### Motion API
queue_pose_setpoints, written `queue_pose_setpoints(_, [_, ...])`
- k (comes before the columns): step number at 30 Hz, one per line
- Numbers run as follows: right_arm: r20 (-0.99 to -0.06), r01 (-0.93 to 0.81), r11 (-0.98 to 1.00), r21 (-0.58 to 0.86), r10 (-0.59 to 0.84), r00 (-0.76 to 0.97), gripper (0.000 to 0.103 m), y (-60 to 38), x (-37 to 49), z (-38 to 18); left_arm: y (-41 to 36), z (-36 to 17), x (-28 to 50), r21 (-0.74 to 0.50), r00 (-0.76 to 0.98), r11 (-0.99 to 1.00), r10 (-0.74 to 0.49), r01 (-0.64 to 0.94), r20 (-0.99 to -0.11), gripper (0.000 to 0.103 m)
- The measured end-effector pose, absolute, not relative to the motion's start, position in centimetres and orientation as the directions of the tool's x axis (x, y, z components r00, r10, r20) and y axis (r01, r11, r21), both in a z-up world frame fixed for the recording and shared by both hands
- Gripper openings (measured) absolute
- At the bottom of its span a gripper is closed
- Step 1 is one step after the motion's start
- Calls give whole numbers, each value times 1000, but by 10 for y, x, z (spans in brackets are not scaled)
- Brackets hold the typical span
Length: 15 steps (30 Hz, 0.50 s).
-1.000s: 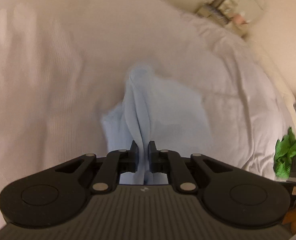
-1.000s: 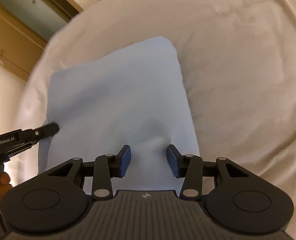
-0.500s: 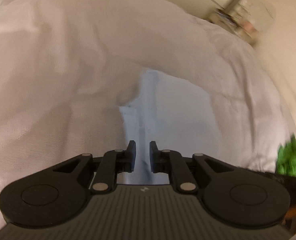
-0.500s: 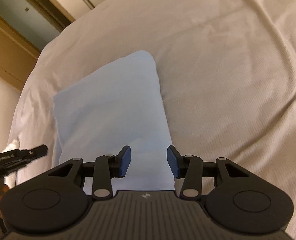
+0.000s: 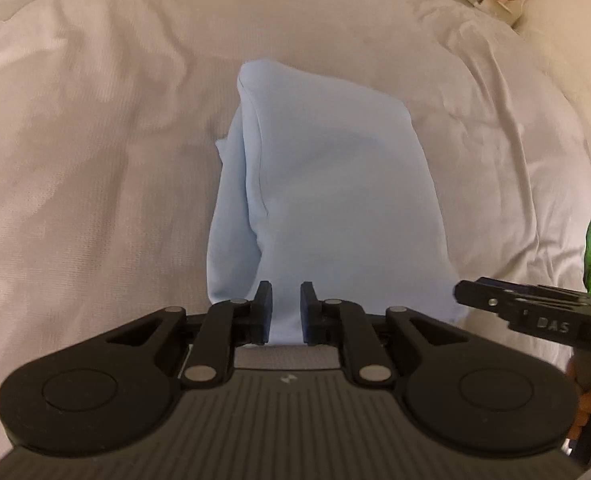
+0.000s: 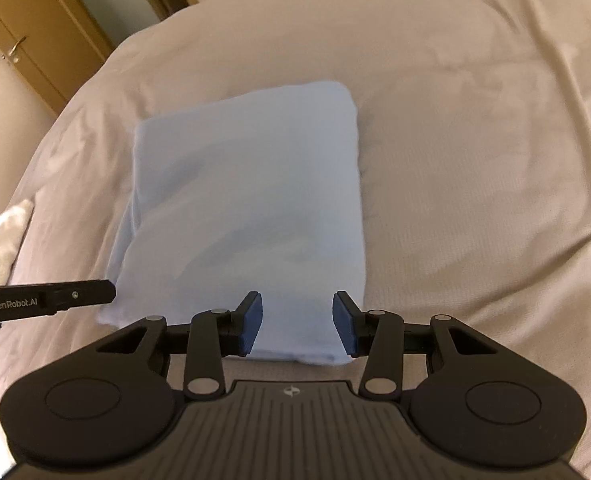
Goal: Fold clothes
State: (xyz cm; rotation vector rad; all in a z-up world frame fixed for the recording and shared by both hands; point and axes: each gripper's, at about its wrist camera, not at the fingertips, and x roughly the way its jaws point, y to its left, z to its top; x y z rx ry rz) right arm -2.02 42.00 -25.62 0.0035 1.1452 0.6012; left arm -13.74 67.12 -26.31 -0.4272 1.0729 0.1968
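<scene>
Since a second ago both tongs have drawn back from the blue garment [image 6: 247, 208], now folded flat on the bed [image 6: 475, 140]. Left tongs [image 5: 286, 312] stand nearly closed, empty; right tongs [image 6: 297, 324] half-open, empty. Snagging its near edge could undo the fold.
</scene>
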Motion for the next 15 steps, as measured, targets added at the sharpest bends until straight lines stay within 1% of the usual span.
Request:
queue_pose_setpoints(2, [-879, -429, 860, 277, 407, 249, 44, 426, -18, -269, 667, -275, -135, -206, 401, 900, -38, -385, -915, 10])
queue_pose_setpoints(4, [-887, -415, 869, 268, 391, 246, 45, 425, -17, -273, 664, -285, -131, -158, 330, 900, -17, -407, -944, 10])
queue_pose_setpoints(6, [-883, -404, 871, 278, 398, 251, 45, 420, -18, -265, 661, -288, -130, -102, 279, 904, 20, -415, -960, 11])
queue_pose_setpoints(11, [-878, -350, 885, 309, 406, 253, 45, 422, -22, -252, 665, -265, -142, -90, 282, 900, 37, -426, -959, 11])
queue_pose_setpoints(15, [-881, -322, 896, 305, 394, 262, 45, 430, -30, -245, 671, -255, -152, -68, 268, 900, 55, -430, -962, 11])
